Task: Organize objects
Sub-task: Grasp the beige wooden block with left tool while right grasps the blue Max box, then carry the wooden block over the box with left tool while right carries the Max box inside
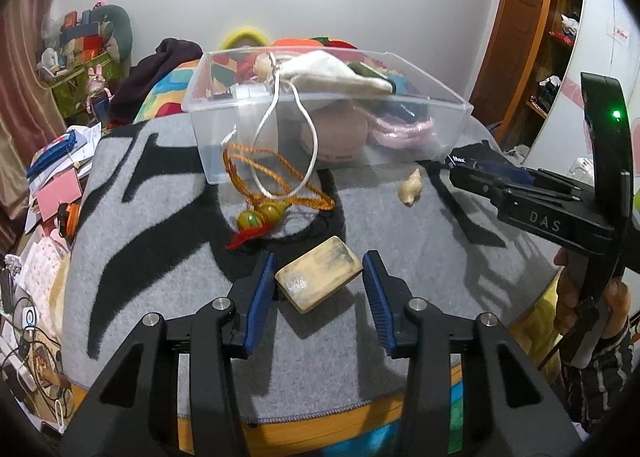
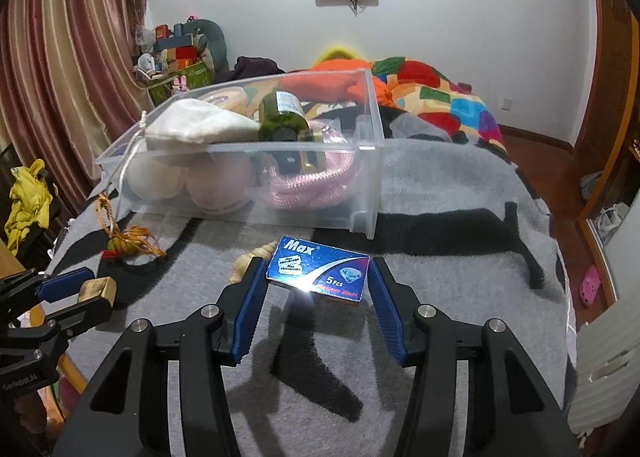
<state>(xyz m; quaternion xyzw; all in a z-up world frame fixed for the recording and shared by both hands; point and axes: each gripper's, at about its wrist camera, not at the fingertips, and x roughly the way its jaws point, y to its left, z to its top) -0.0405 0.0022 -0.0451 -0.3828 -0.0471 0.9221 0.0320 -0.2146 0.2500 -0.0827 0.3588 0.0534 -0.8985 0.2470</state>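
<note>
Stowed: clear plastic bin (image 2: 360, 185) already holds a cloth drawstring pouch (image 2: 196, 127), a green bottle (image 2: 280, 117), pink cord (image 2: 312, 185) and a pale round item.
Loose on grey blanket (image 1: 160, 257): gourd charm on orange cord (image 1: 256, 217), seashell (image 1: 410, 187), wooden block (image 1: 318, 273), Max blade box (image 2: 320, 275).
Left gripper (image 1: 320, 285): fingers spread around the wooden block, one side touching, not clamped.
Right gripper (image 2: 318, 283): fingers spread either side of the blade box, no pinch yet.
Progress: judged roughly half; four items left.
</note>
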